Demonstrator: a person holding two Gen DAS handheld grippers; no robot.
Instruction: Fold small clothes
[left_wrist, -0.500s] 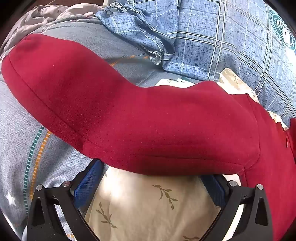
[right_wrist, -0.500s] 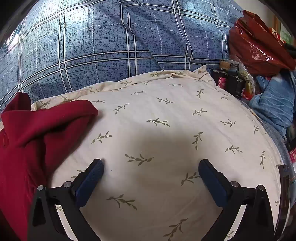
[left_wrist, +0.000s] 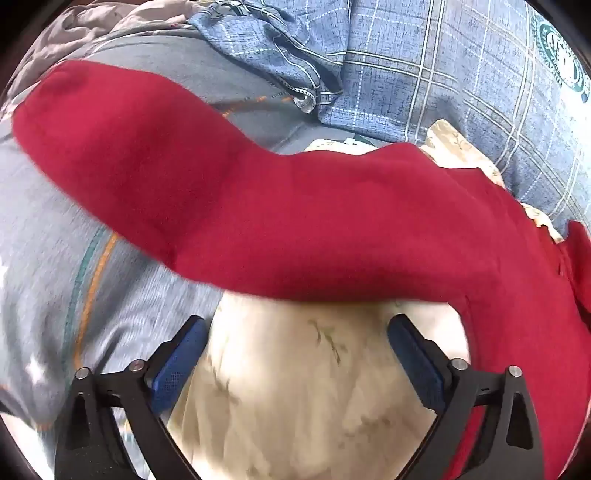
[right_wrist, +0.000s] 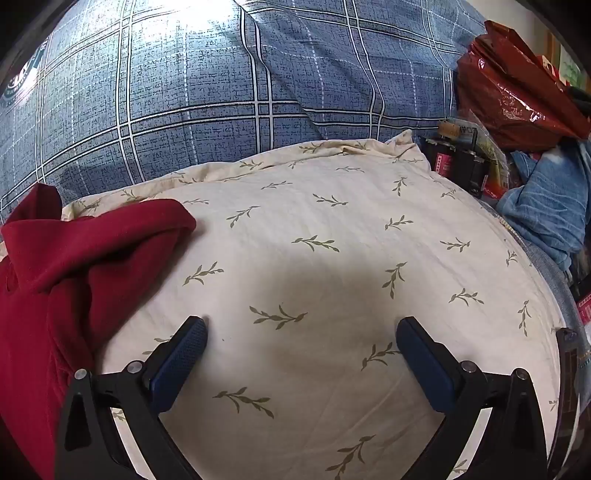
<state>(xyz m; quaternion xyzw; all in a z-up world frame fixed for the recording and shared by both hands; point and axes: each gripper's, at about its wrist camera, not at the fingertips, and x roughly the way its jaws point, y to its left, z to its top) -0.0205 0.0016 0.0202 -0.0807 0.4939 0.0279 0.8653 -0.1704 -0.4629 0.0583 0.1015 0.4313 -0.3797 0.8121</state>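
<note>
Both grippers, left (left_wrist: 295, 328) and right (right_wrist: 301, 328), angled steeply downward, jaws spread wide and empty, above cream pillow (right_wrist: 332, 266).

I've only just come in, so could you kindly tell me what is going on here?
A person is working on a red garment with handheld tongs. It lies spread over a cream leaf-print pillow, one long sleeve reaching out onto the grey bedsheet. The left tongs hang open just short of the sleeve's near edge, gripping nothing. The right tongs hang open over bare pillow, with the garment's bunched part off to their left. No fold shows yet.
</note>
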